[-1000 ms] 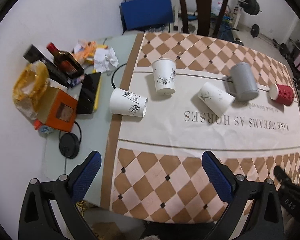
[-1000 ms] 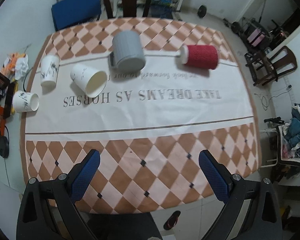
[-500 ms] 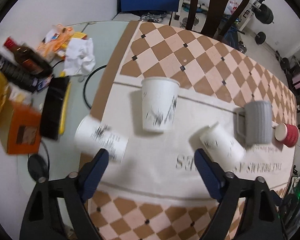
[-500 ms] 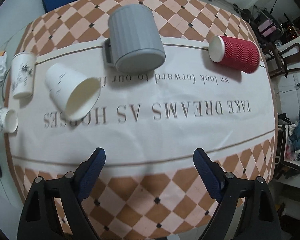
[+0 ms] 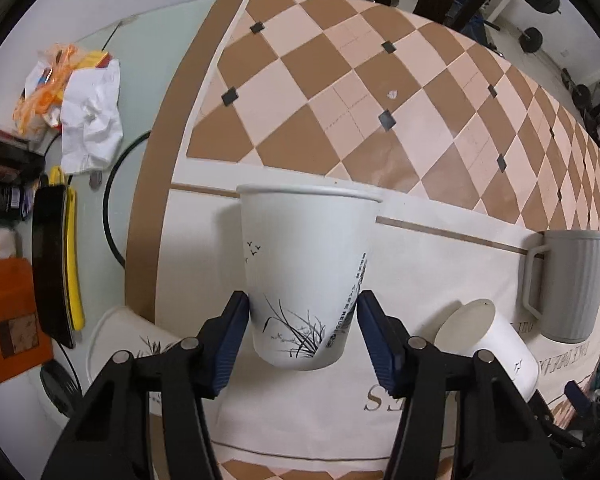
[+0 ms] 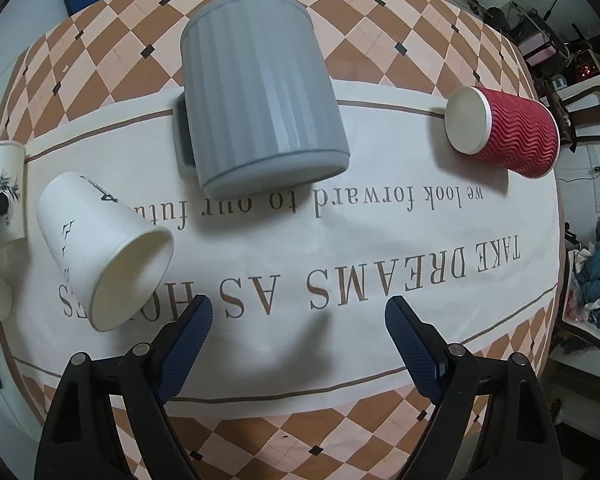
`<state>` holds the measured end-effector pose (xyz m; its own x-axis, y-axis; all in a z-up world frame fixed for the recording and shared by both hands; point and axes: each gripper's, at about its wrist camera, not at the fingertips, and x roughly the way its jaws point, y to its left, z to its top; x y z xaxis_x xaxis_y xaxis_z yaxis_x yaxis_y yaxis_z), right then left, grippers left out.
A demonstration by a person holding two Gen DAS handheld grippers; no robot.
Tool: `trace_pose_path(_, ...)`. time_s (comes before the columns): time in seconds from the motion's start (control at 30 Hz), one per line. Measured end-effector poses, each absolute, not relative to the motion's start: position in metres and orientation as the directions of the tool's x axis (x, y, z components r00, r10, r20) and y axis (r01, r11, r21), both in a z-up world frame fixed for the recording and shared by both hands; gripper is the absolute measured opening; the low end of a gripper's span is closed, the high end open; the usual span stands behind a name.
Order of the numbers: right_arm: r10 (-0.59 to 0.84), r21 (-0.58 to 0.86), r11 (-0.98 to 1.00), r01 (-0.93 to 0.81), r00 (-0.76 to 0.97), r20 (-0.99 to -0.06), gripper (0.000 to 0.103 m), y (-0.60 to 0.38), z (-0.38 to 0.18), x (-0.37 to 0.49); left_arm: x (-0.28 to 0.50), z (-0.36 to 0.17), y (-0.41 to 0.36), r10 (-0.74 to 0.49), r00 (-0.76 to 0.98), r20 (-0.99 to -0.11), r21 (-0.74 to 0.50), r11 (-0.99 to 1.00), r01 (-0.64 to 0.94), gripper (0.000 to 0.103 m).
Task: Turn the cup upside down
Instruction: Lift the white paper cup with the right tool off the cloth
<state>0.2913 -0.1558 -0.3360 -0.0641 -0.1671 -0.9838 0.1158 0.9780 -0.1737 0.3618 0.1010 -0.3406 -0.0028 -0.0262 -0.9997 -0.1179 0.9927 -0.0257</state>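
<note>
The left gripper is clasping the upright white paper cup; the right gripper is hovering spread wide, gray mug at twelve o'clock.

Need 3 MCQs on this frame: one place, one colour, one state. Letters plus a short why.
1. Where is the upright paper cup relative to the left gripper?
A. between its fingers
B. behind it
C. beside the red cup

2. What colour is the ribbed cup lying at the right of the cloth?
A. green
B. red
C. yellow

3. How does the grey mug stand?
A. upright, mouth up
B. on its side
C. upside down, mouth on the cloth

Answers: 1 A, a blue pad flanks each side of the cup. 2 B, red wavy wall, white rim. 3 C, its closed base faces up.
</note>
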Motion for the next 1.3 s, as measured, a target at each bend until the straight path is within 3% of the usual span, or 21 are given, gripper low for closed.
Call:
trace_pose_path(0.47, -0.195, -0.19, 0.968, 0.163, 0.019, -0.981, 0.089, -0.174, -0.286, 0.26, 0.315, -0.261, 0.072, -0.041, 0.149, -0.988, -0.046, 0.998, -0.03, 0.052)
trace_pose_path(0.77, -0.236, -0.212, 0.944, 0.253, 0.071, -0.969, 0.089, -0.216, -0.245, 0.186, 0.236, -0.214, 0.016, -0.17, 0.192, -0.967, -0.163, 0.985, 0.052, 0.052)
trace_pose_path(0.97, -0.24, -0.217, 0.924, 0.314, 0.036, -0.97, 0.089, -0.259, -0.253, 0.139, 0.192, -0.234, -0.035, -0.269, 0.09, -0.959, -0.264, 0.962, 0.069, 0.052)
trace_pose_path(1.3, -0.211, -0.213, 0.915, 0.343, -0.043, -0.977, 0.089, -0.322, -0.301, 0.108, 0.176, -0.305, -0.108, -0.379, -0.056, -0.924, -0.376, 0.925, -0.058, 0.052)
